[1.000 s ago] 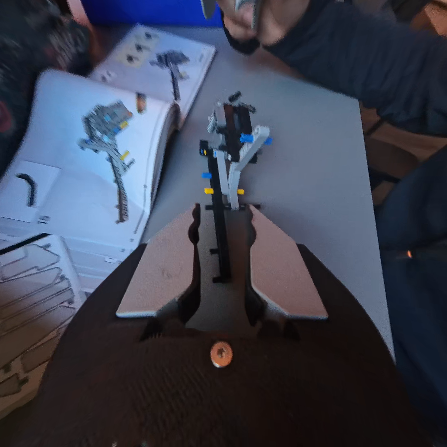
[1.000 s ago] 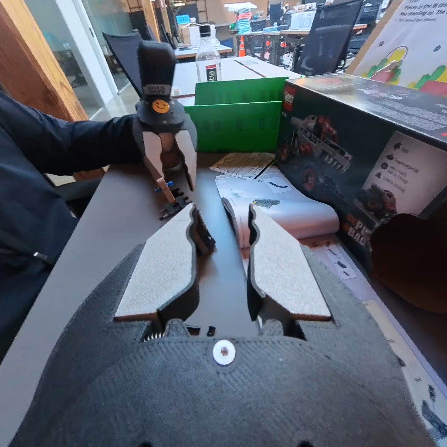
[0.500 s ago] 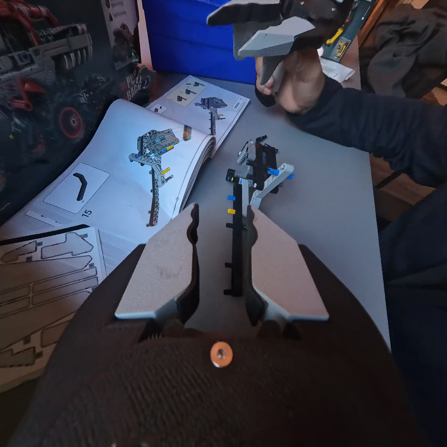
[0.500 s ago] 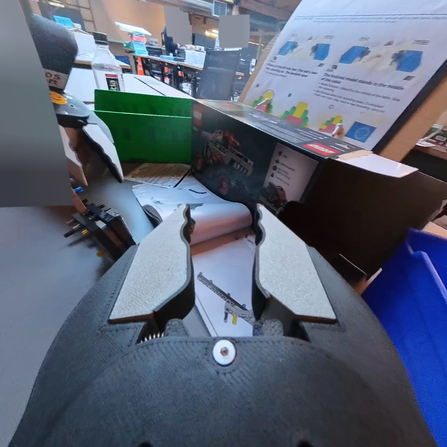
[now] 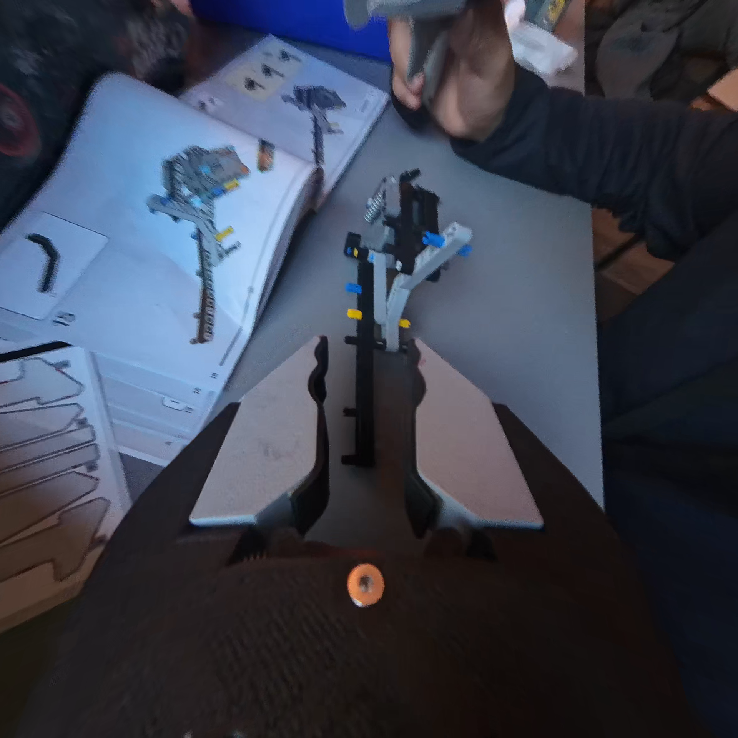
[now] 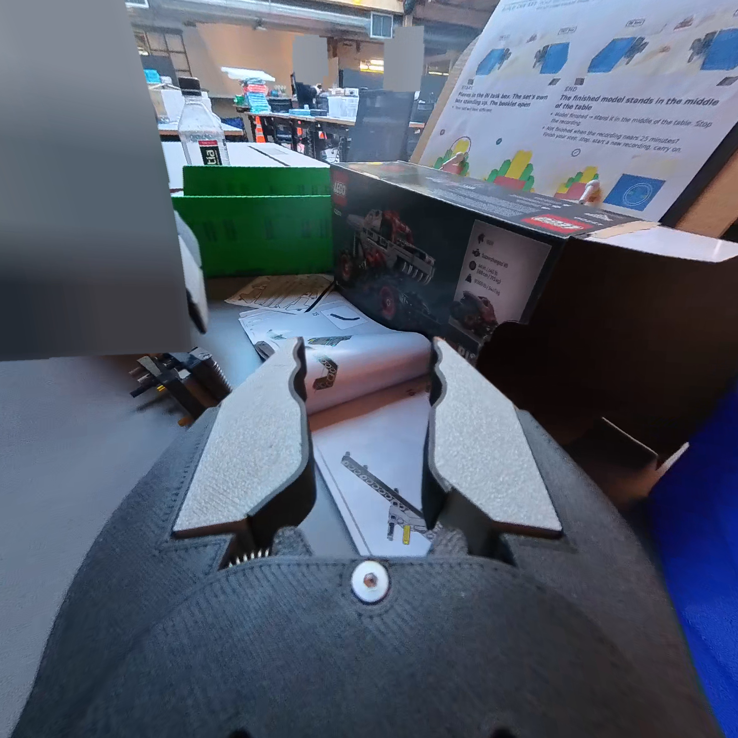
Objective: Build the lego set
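The partly built lego assembly (image 5: 399, 247) lies on the grey table (image 5: 519, 319): a long black beam, grey angled beams, blue and yellow pins, and a spring at its far end. My left gripper (image 5: 367, 343) is open above it, with the black beam between the fingers and touching neither. The assembly's far end shows at the left of the right wrist view (image 6: 179, 379). My right gripper (image 6: 367, 341) is open and empty above the open instruction booklet (image 6: 359, 359). It also shows blurred at the top of the left wrist view (image 5: 399, 8), held by a hand (image 5: 459, 80).
The booklet (image 5: 139, 259) lies left of the assembly, with a sticker sheet (image 5: 44, 439) nearer. The set's black box (image 6: 439, 255) stands behind the booklet, with its end flap open. A blue bin (image 6: 703, 519) is at the right. A green box (image 6: 255, 231) and a bottle (image 6: 201, 127) stand behind. The grippers' ends are close to 20 cm from one another.
My right gripper has swung right, from over the assembly to over the booklet, and its jaws have spread a little. My left gripper stays open over the black beam with small shifts.
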Available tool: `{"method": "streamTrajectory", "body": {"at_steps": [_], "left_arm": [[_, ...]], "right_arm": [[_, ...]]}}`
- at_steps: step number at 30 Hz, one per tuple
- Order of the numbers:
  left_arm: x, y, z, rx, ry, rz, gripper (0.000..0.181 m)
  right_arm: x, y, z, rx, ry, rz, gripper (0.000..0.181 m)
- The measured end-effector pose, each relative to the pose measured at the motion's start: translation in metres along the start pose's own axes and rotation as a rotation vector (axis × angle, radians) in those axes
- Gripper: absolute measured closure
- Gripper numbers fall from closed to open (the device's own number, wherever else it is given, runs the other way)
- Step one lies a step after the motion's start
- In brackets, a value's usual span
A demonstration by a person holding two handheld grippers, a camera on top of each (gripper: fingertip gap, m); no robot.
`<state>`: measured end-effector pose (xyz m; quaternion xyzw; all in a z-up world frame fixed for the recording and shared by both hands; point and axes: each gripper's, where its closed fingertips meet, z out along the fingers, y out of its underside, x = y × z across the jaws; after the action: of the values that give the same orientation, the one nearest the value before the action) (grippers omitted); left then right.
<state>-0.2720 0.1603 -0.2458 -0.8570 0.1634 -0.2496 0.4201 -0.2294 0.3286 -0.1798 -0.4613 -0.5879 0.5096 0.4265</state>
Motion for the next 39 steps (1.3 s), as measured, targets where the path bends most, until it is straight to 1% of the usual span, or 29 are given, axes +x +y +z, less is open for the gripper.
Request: {"method": "streamTrajectory", "body": {"at_steps": [3, 5, 6, 7, 11, 14, 15, 16, 17, 18, 19, 20, 21, 22, 25, 27, 28, 29, 30, 32, 35, 38, 39], "left_arm": [[0.004, 0.016, 0.006, -0.09, 0.003, 0.043, 0.145], [0.001, 0.031, 0.011, -0.172, -0.024, 0.073, 0.149], [0.0, 0.032, 0.012, -0.18, -0.032, 0.092, 0.166], [0.001, 0.033, 0.013, -0.19, -0.034, 0.108, 0.171], [0.003, 0.034, 0.013, -0.195, -0.007, 0.104, 0.174], [0.004, 0.031, 0.012, -0.176, 0.03, 0.033, 0.174], [0.005, 0.028, 0.011, -0.155, 0.05, -0.002, 0.174], [0.006, 0.025, 0.011, -0.136, 0.068, -0.036, 0.174], [0.006, 0.024, 0.011, -0.126, 0.08, -0.063, 0.174], [0.006, 0.023, 0.011, -0.126, 0.088, -0.08, 0.174], [0.005, 0.023, 0.011, -0.124, 0.093, -0.096, 0.174], [0.006, 0.023, 0.011, -0.122, 0.1, -0.111, 0.174], [0.006, 0.023, 0.012, -0.121, 0.108, -0.121, 0.174], [0.006, 0.023, 0.012, -0.122, 0.11, -0.125, 0.174], [0.007, 0.024, 0.012, -0.129, 0.113, -0.114, 0.174], [0.009, 0.024, 0.013, -0.132, 0.116, -0.099, 0.174], [0.01, 0.024, 0.013, -0.13, 0.115, -0.096, 0.174], [0.011, 0.023, 0.013, -0.128, 0.118, -0.092, 0.174], [0.013, 0.023, 0.014, -0.13, 0.124, -0.088, 0.174], [0.015, 0.024, 0.014, -0.135, 0.136, -0.083, 0.174], [0.017, 0.024, 0.014, -0.135, 0.144, -0.082, 0.174], [0.019, 0.025, 0.015, -0.139, 0.148, -0.073, 0.173], [0.02, 0.025, 0.015, -0.144, 0.147, -0.063, 0.168]], "right_arm": [[0.005, -0.005, -0.003, 0.024, 0.022, -0.004, 0.124], [0.004, -0.006, -0.004, 0.033, 0.001, 0.016, 0.122], [0.004, -0.006, -0.005, 0.034, -0.007, 0.023, 0.121], [0.005, -0.007, -0.006, 0.036, -0.006, 0.024, 0.121], [0.022, -0.015, -0.017, 0.064, 0.103, 0.002, 0.124], [0.026, -0.022, -0.026, 0.093, 0.112, 0.021, 0.124], [0.022, -0.024, -0.026, 0.095, 0.084, 0.014, 0.124], [0.011, -0.025, -0.025, 0.09, 0.023, -0.002, 0.124], [-0.005, -0.025, -0.023, 0.074, -0.079, -0.015, 0.128], [-0.028, -0.022, -0.022, 0.046, -0.21, -0.019, 0.128], [-0.05, -0.017, -0.021, 0.006, -0.334, -0.017, 0.128], [-0.069, -0.009, -0.02, -0.046, -0.425, -0.016, 0.128], [-0.085, 0.001, -0.017, -0.104, -0.489, -0.025, 0.128], [-0.097, 0.012, -0.013, -0.162, -0.519, -0.044, 0.127], [-0.11, 0.044, 0.001, -0.305, -0.518, -0.11, 0.125], [-0.114, 0.055, 0.009, -0.351, -0.513, -0.098, 0.126], [-0.118, 0.057, 0.01, -0.364, -0.534, -0.083, 0.127], [-0.119, 0.057, 0.013, -0.371, -0.529, -0.078, 0.133], [-0.118, 0.057, 0.015, -0.375, -0.519, -0.082, 0.149], [-0.12, 0.057, 0.013, -0.397, -0.541, -0.068, 0.15], [-0.12, 0.056, 0.012, -0.413, -0.549, 0.011, 0.151], [-0.121, 0.054, 0.013, -0.448, -0.575, 0.16, 0.151], [-0.122, 0.053, 0.012, -0.462, -0.592, 0.223, 0.151]]}}
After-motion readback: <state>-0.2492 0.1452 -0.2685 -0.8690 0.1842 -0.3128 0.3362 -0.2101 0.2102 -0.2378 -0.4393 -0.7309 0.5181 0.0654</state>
